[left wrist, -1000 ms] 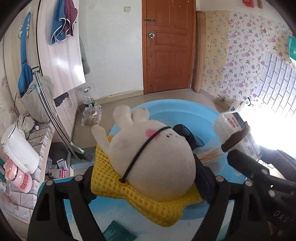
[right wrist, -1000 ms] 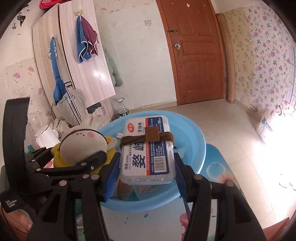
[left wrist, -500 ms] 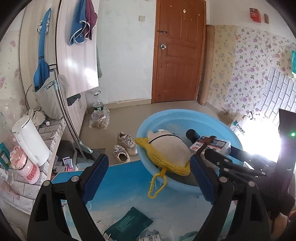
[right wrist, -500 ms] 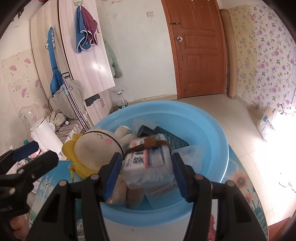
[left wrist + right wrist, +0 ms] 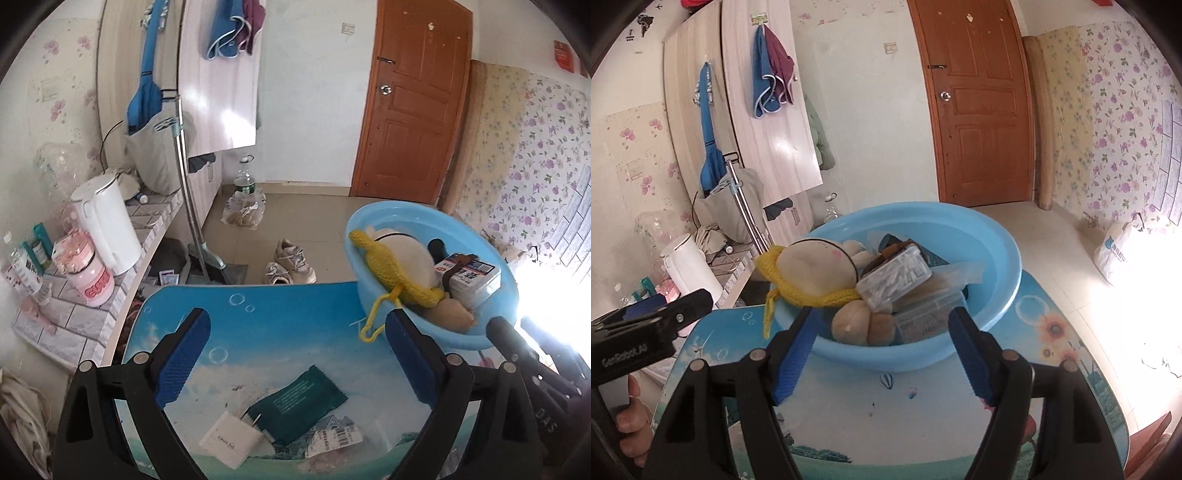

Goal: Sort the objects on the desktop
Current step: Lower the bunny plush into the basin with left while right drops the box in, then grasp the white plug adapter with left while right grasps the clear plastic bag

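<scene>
Jaws of left gripper (image 5: 295, 354) wide and just been opening, nothing between the pads; dark green packet (image 5: 299, 406) just below, long axis running seven to one o'clock, white card (image 5: 231, 439) touching its seven o'clock corner; blue basin (image 5: 495, 332) off at two o'clock; open tabletop (image 5: 280, 317) toward twelve; table edge near at nine. Right gripper (image 5: 882, 354) likewise spread, just been opening, empty; toothpick box (image 5: 894, 277) dropped in the basin at twelve; farther from the packet.

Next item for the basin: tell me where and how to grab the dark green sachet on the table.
Grip the dark green sachet across its narrow width, coming straight down from above. It lies flat and slanted beside the white card, so roll the left gripper to straddle its long edges.
</scene>
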The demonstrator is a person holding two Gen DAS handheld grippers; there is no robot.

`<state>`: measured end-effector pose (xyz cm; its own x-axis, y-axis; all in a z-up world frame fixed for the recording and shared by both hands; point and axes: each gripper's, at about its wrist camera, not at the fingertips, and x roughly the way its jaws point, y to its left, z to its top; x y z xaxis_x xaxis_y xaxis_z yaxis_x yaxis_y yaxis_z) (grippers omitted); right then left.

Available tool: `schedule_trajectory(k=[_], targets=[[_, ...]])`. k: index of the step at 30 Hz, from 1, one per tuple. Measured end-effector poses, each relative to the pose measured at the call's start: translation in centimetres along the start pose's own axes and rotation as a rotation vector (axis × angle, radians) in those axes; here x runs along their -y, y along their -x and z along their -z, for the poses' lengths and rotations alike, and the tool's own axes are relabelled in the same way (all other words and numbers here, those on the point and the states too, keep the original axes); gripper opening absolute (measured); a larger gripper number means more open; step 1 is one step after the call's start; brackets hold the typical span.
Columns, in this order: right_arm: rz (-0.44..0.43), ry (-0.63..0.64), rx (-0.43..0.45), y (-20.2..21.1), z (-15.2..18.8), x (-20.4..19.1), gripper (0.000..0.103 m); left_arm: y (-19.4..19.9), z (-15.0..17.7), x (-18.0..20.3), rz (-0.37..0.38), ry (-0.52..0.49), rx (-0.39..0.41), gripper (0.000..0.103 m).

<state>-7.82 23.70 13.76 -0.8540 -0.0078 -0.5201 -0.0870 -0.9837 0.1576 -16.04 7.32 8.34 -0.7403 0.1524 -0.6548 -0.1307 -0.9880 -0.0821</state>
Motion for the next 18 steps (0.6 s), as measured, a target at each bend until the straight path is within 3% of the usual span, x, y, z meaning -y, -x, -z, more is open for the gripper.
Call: schedule_trajectory(k=[10, 18], targets=[[-0.124, 0.113, -0.045, 2.3, 4.4, -5.7, 0.073, 0.8, 5.3, -5.5, -0.117, 0.061, -0.096, 0.096], [-0.161, 0.139, -0.079, 2.8, 6.8, -7.4, 0.073, 1.7, 8.2, -7.1, -0.16, -0.008, -0.108, 0.096]])
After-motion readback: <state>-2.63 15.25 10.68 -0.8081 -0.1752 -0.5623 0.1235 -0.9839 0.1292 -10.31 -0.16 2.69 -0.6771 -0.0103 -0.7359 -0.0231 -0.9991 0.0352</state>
